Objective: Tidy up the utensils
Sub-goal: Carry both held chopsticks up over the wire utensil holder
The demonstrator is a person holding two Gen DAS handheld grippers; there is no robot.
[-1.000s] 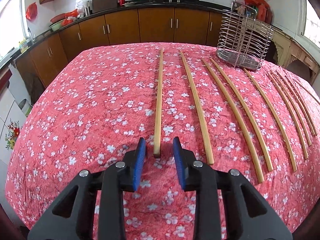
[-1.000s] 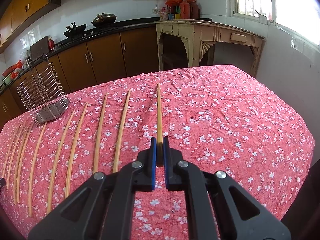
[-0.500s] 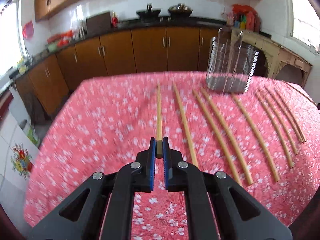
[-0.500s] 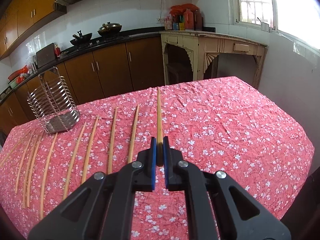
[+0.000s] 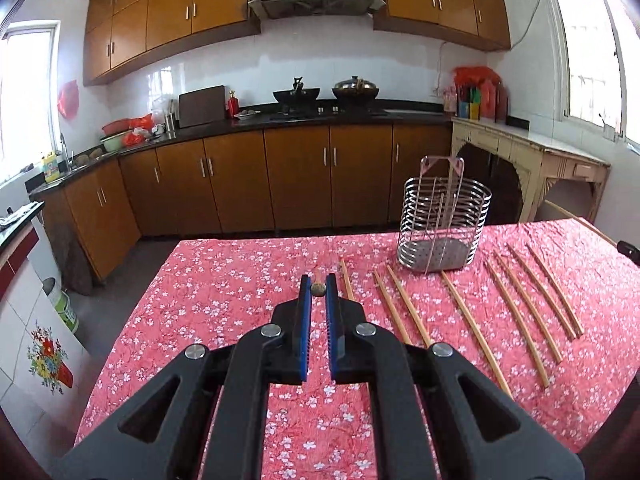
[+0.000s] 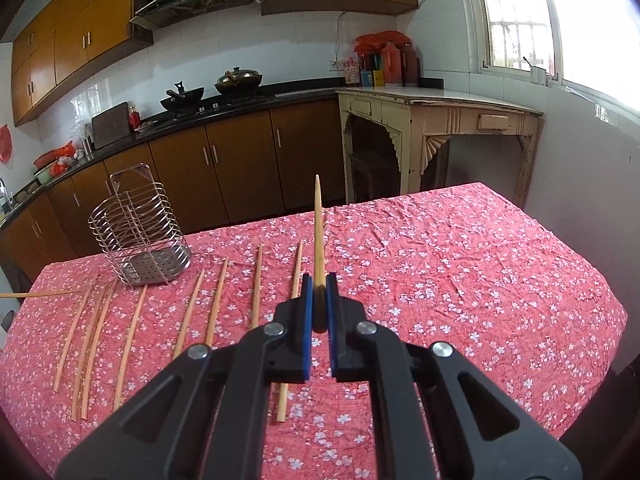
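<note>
Rising now from the tablecloth, both grippers are gripping one chopstick each: left gripper just clamped its chopstick, right gripper holding its chopstick; the wire holder is probably waiting next.

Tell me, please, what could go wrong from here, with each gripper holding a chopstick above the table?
1. The left gripper pinches its chopstick only at the butt end, so the stick could pivot or slip on the way.
2. The right gripper's chopstick juts far forward; its tip might catch the wire holder and tip it.
3. Both sticks heading for the holder together could cross and collide.
</note>
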